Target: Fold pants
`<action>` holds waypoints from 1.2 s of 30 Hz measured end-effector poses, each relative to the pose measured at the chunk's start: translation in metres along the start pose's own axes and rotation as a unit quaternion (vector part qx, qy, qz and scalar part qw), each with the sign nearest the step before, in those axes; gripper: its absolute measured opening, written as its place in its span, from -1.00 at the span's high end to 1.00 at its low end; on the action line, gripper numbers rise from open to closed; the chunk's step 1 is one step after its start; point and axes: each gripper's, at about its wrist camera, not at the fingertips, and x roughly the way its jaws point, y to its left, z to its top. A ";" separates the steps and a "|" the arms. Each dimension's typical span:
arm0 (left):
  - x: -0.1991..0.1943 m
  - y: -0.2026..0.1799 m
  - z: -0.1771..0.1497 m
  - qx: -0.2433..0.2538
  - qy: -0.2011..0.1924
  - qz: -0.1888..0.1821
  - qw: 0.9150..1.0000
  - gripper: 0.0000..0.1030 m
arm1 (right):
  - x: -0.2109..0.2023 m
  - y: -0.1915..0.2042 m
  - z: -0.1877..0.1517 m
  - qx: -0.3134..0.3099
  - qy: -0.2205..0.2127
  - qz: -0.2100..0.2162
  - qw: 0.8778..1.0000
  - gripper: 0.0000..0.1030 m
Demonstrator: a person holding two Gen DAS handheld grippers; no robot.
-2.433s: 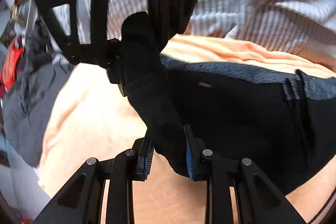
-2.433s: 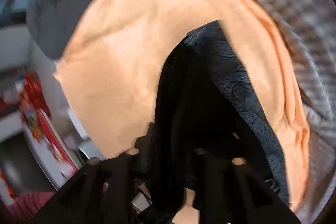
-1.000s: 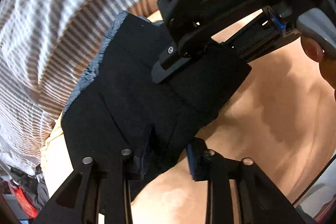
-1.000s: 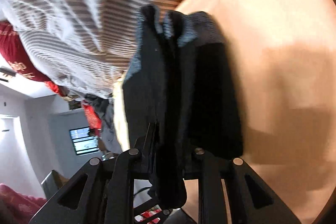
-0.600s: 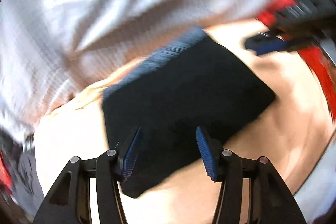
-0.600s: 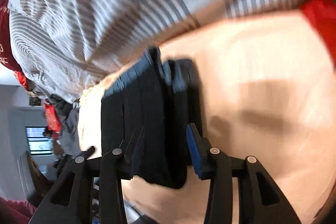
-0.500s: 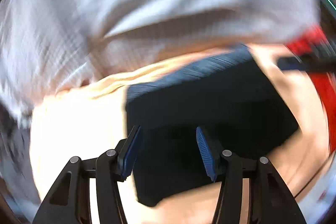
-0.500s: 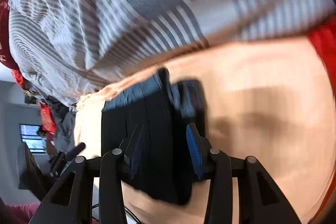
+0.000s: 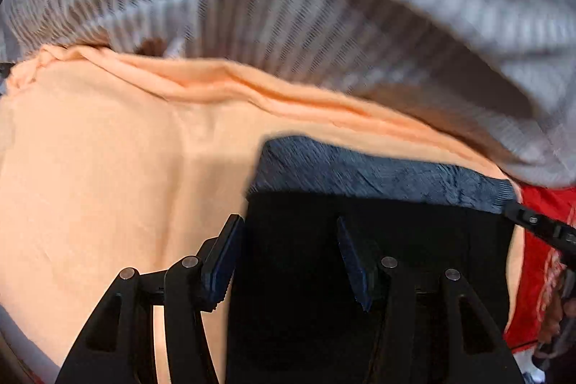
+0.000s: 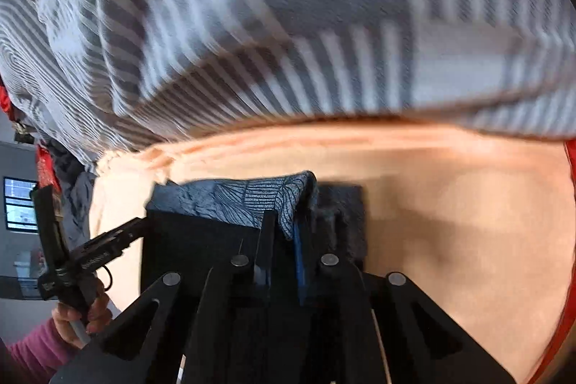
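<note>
The black pants lie folded into a compact rectangle on an orange blanket, their blue-grey patterned waistband along the far edge. My left gripper is open, its jaws straddling the left edge of the pants. In the right wrist view the pants lie left of centre, and my right gripper is narrowed with its jaws on the waistband fold at the right end. The other gripper's tip shows in each view.
A grey-and-white striped quilt is bunched up behind the blanket and also fills the top of the right wrist view. Red fabric lies at the right edge. A window shows far left.
Both grippers let go of the lifted pants and opened; the pants now lie flat and folded. The left gripper shifted left over the edge. The right gripper has since narrowed on the waistband end.
</note>
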 end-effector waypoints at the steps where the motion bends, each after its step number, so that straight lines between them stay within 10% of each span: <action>1: 0.000 -0.010 -0.006 0.020 -0.009 0.013 1.000 -0.15 | 0.002 -0.003 -0.005 0.004 0.002 -0.001 1.000 0.82; 11: -0.025 -0.013 -0.002 0.036 -0.015 0.027 0.999 -0.16 | -0.005 0.002 -0.022 0.006 -0.012 -0.037 0.999 0.74; 18: -0.030 0.007 -0.047 0.066 0.013 0.052 0.996 -0.16 | -0.043 -0.010 -0.078 0.050 -0.013 -0.017 0.999 0.20; 36: -0.021 0.016 -0.058 0.022 0.009 0.051 0.998 -0.43 | 0.002 0.045 -0.127 -0.131 0.028 -0.119 0.984 0.47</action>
